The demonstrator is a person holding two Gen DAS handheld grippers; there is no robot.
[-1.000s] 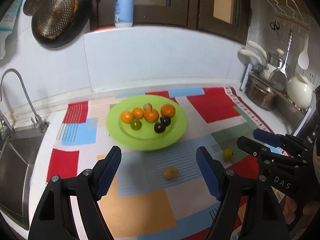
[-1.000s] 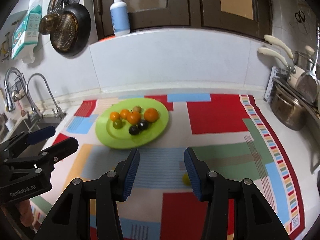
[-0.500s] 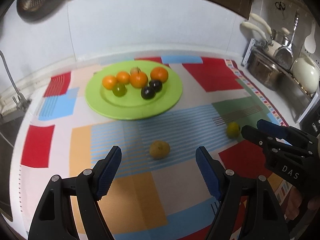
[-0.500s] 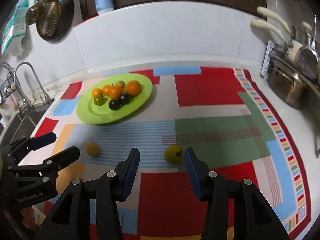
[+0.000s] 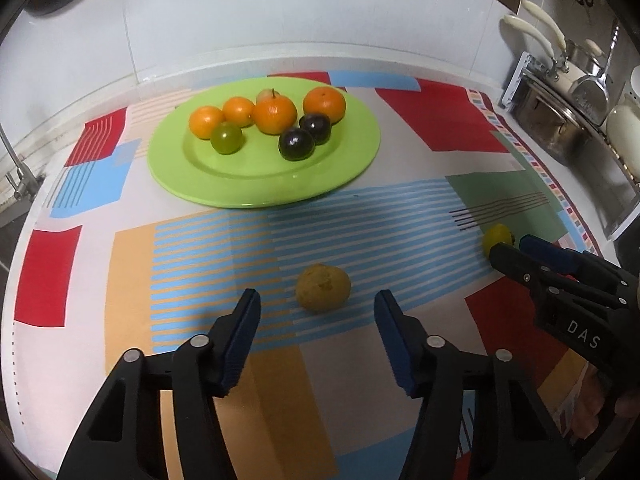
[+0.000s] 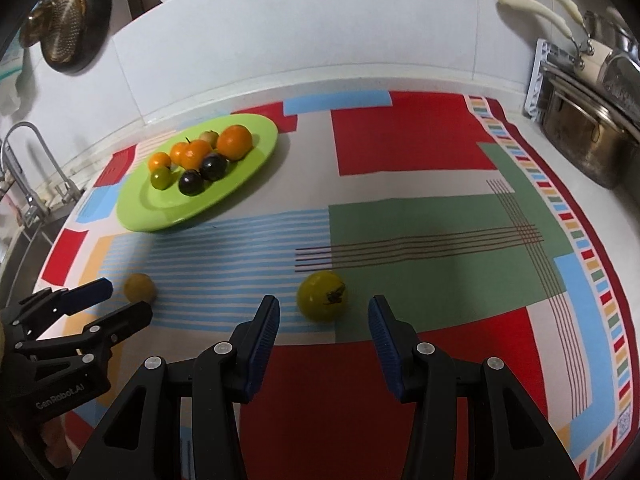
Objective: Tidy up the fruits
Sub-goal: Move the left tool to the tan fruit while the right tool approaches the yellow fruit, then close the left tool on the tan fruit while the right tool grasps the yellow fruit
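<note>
Yellow-brown fruit: the yellow-brown fruit point(image 5: 323, 287) lies loose on the cloth, just ahead of my left tongs point(image 5: 316, 334) and centred on the gap between their pads. It is not yet touched.
Yellow-green fruit: the yellow-green fruit point(image 6: 322, 296) lies just ahead of my right tongs point(image 6: 324, 330), slightly left of the gap's centre line, stem scar facing me. No contact.
Left tongs: spread wide, holding nothing. I judge the gap is kept wider than the fruit so the pads can pass either side of it before closing.
Right tongs: likewise spread and empty, lined up on their own fruit. Each tool addresses one stray piece, so I judge that both can be picked at once.
Green plate: the green plate point(image 5: 340, 168) sits well beyond both tongs, ahead of the left pair and ahead-left of the right pair. It carries four orange fruits point(image 5: 275, 115), two dark plums point(image 5: 296, 143), one green fruit point(image 5: 227, 139) and a small pale one behind them. I judge it to be the collection point.
Free space on plate: the near half of the plate is bare, leaving room for the two strays.
Cloth: a patchwork cloth point(image 6: 412, 136) of red, blue, green and orange blocks covers the table.
Handling note: round fruit may roll on the flat cloth if a pad nudges it off-centre.
Room: white splashback beyond the plate; steel pots point(image 6: 588, 136) far right of my right tongs; a tap point(image 6: 24, 168) and sink far left; a dark pan point(image 6: 68, 20) hangs on the wall above.
</note>
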